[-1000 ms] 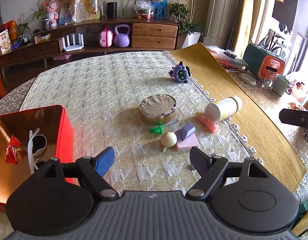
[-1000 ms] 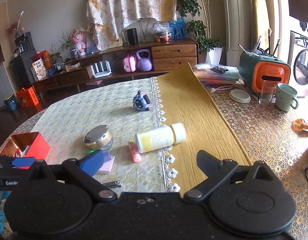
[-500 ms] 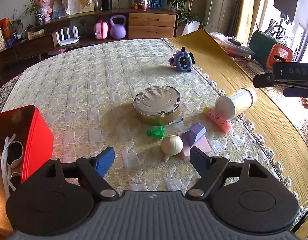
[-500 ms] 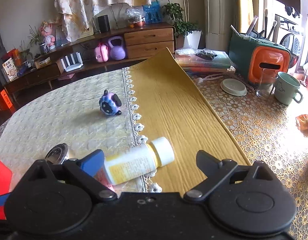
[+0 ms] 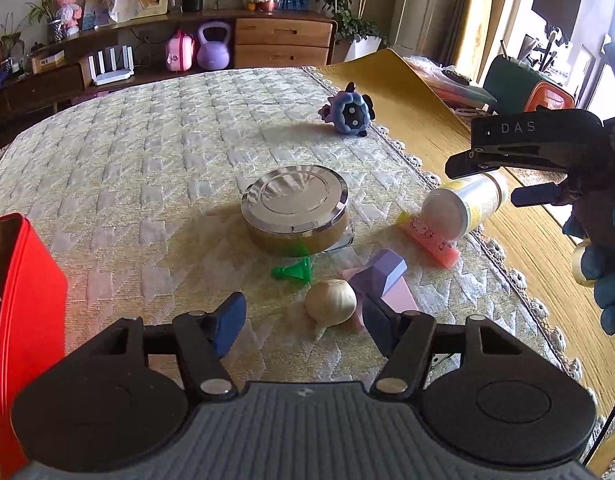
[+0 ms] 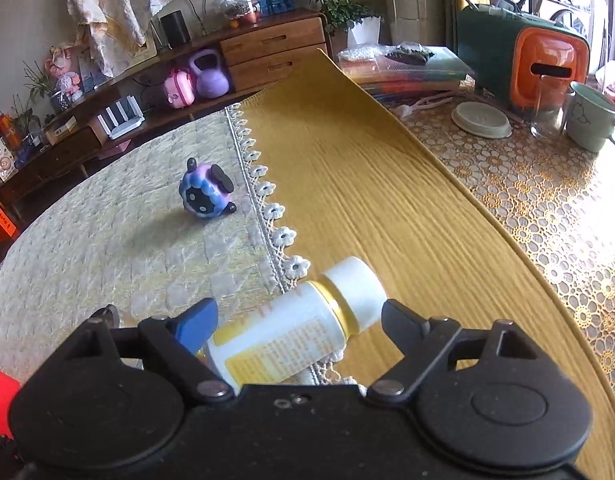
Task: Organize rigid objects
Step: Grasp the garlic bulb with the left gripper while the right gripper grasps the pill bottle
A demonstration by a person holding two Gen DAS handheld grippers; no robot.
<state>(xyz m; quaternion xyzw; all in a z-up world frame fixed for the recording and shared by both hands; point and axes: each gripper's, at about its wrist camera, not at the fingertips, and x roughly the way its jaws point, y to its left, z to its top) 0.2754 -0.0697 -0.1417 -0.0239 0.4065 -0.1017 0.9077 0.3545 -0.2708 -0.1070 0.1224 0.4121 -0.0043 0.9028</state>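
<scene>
On the far left sits the red box, open-topped at the edge of the surface, and by the look of it that's where things get sorted. The left gripper hangs low over the quilted cloth, jaws closing, with the pale garlic bulb just ahead of them and a little right of centre; nothing is pinched yet. To take it cleanly, I'd centre the fingers on the bulb's round body, because the purple block and pink pad lie touching it on the right and could get nipped too. The green piece and the round metal tin sit just beyond, crowding the approach. Further back, the small purple plush toy stands well apart.

Moving right, the pink eraser lies against the base of the white bottle, which is on its side across the lace border. The right gripper straddles that bottle, jaws closing but not yet pressing. Its cap end looks the narrower hold; squeezing the label section should stop it rolling.
</scene>
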